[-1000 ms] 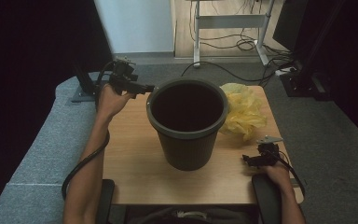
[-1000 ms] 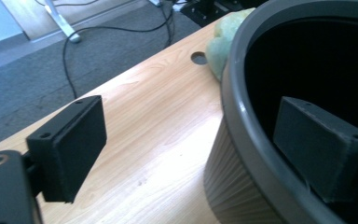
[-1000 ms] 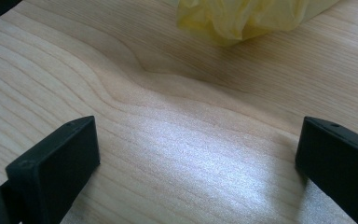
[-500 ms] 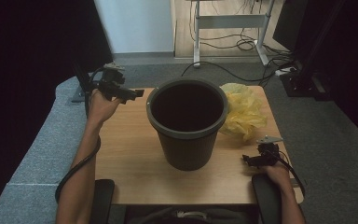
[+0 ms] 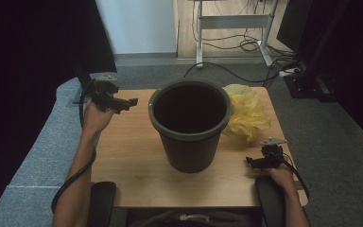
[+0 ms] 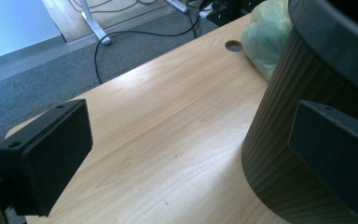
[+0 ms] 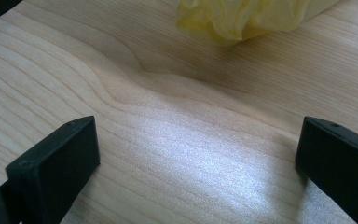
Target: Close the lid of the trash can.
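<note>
The left gripper [image 5: 131, 101] is wide open and holds nothing, left of the one dark bin [image 5: 190, 124] in the middle of the table [image 5: 127, 156]. The right gripper [image 5: 250, 162], lower right, is open and empty too. One yellow bag [image 5: 246, 113] lies upper right. Move slowly; don't bump the bin.

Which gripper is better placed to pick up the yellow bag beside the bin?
Right, probably. The right gripper rests open on the table, facing the yellow bag with bare wood between. The left gripper is across the bin.
</note>
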